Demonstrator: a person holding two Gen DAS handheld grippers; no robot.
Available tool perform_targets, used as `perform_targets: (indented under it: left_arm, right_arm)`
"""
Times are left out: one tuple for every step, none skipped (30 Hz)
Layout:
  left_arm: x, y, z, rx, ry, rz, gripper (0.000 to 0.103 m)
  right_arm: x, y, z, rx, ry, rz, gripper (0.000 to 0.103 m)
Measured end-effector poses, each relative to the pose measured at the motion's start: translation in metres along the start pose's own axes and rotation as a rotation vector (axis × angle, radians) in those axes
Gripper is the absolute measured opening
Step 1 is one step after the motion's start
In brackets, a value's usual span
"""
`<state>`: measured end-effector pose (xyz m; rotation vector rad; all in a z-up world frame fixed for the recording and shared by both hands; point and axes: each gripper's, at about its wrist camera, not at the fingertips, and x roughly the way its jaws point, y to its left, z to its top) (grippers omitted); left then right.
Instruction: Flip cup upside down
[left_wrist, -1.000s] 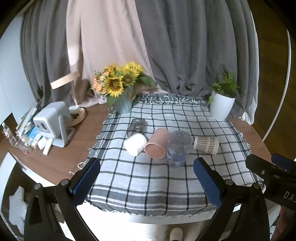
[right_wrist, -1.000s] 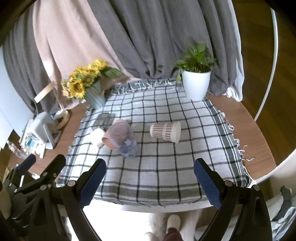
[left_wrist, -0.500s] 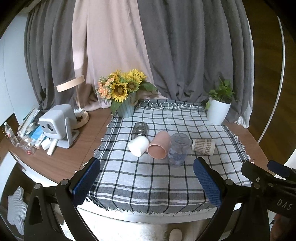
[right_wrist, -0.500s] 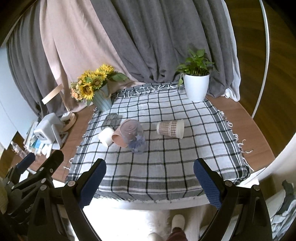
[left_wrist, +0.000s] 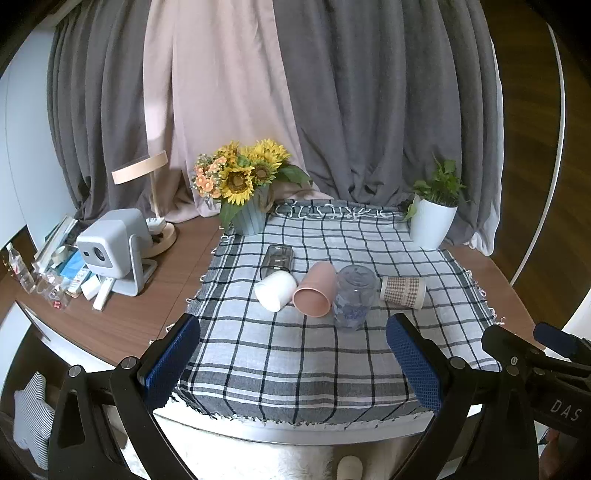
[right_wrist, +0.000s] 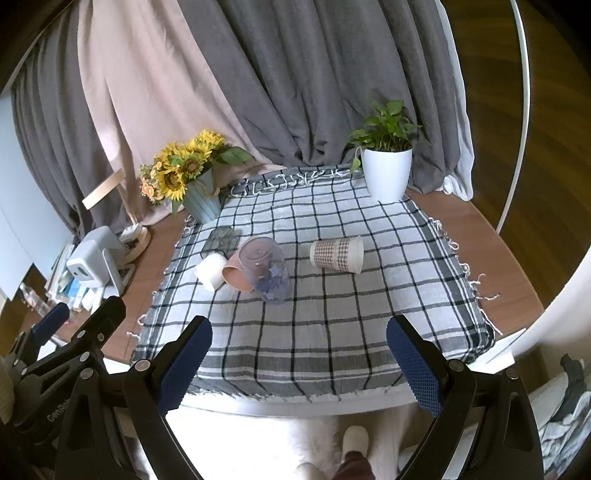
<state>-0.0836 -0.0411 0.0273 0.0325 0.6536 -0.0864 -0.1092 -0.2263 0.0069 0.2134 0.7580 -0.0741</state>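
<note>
Several cups lie on their sides in a row on the checked cloth: a dark clear glass, a white cup, a pink cup, a clear tumbler with blue stars and a patterned paper cup. They also show in the right wrist view: the white cup, the pink cup, the tumbler and the paper cup. My left gripper and right gripper are both open and empty, held off the table's near edge, well short of the cups.
A sunflower vase stands at the cloth's back left and a white plant pot at the back right. A projector, a lamp and small clutter sit on the wooden table at left. Curtains hang behind.
Both grippers have drawn back and risen from the table, so the cups look smaller and farther. The cups have not moved. Both stay open.
</note>
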Motion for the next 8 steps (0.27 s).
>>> perform_targets:
  left_arm:
    - [0.0004,0.0000,-0.0001,-0.001,0.000,0.000,0.103]
    - [-0.0003,-0.0004,0.0000,-0.002,-0.001,0.001,0.103]
    - [0.0003,0.0001,-0.0002,-0.001,-0.002,0.003,0.103]
    - [-0.0005,-0.0004,-0.0003,-0.002,-0.003,0.004,0.103]
    - [-0.0012,0.0000,-0.0007,-0.002,-0.004,0.002,0.103]
    - [-0.0016,0.0003,-0.0008,-0.003,-0.004,0.000,0.103]
    - [-0.0014,0.0002,-0.0007,-0.003,-0.003,-0.001,0.103]
    - [-0.0016,0.0004,-0.0007,-0.003,-0.003,-0.003,0.103]
  right_arm:
    - [-0.0002,-0.0005,0.0000,0.002,0.001,-0.001,0.096]
    - [0.0004,-0.0008,0.0003,-0.002,0.000,0.002,0.096]
    - [0.0003,-0.0013,0.0003,-0.001,0.001,0.002,0.096]
    - [0.0002,-0.0016,0.0004,-0.002,0.001,0.000,0.096]
    - [0.0005,-0.0021,0.0006,-0.006,0.000,0.002,0.096]
    - [0.0002,-0.0024,0.0005,-0.006,0.000,0.002,0.096]
    - [-0.0001,-0.0029,0.0004,-0.005,0.000,0.001,0.096]
    - [0.0000,-0.0030,0.0004,-0.005,0.000,0.001,0.096]
